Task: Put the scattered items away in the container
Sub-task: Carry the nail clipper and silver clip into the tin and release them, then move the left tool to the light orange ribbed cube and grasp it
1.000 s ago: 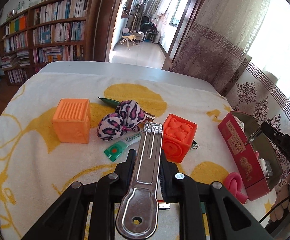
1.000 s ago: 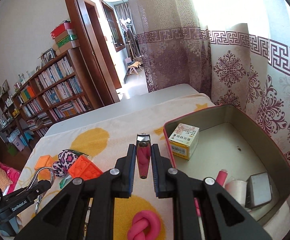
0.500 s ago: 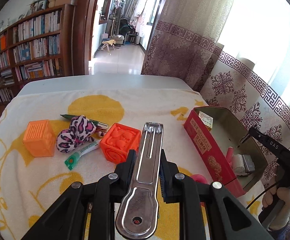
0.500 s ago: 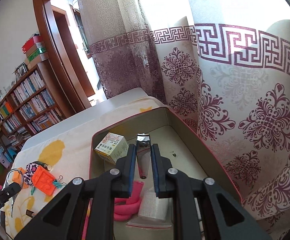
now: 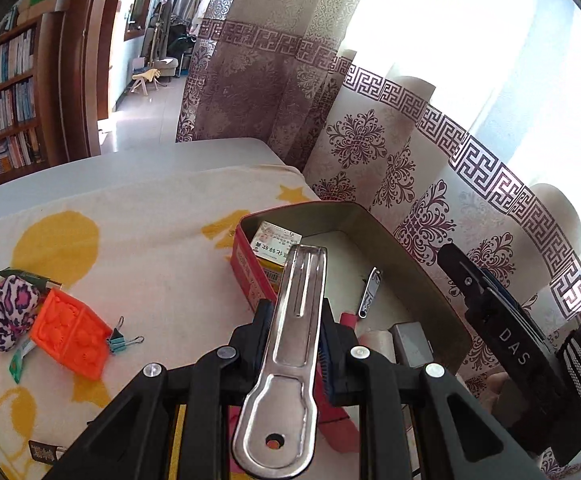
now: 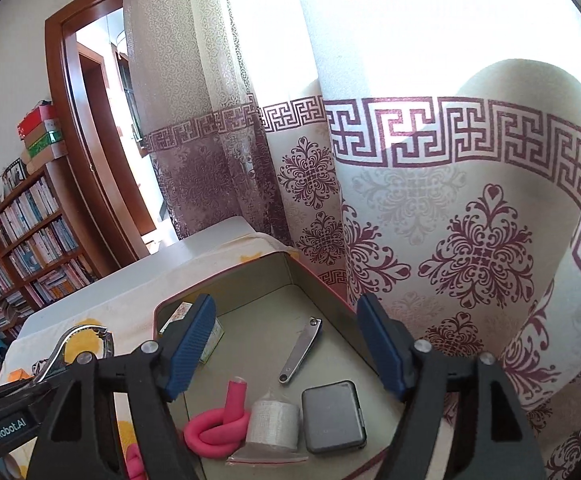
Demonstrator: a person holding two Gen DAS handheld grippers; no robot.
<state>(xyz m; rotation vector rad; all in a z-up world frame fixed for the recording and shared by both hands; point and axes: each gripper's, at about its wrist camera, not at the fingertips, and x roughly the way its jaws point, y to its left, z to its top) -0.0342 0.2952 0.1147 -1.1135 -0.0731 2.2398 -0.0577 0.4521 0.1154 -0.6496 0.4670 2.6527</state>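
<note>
On the towel-covered bench [image 5: 162,216], nail clipper [image 6: 300,350] just released into tin [image 6: 322,280] at twelve o'clock, right tongs [image 6: 286,346] now spread, left tongs [image 5: 296,316] pinching metal opener [image 5: 290,360].

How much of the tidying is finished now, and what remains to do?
Done: the nail clipper, pink knot, roll, grey case and small box lie in the tin; the right gripper is open above it. In hand: the left gripper holds a metal opener. Left: the orange block, binder clip and leopard toy.
</note>
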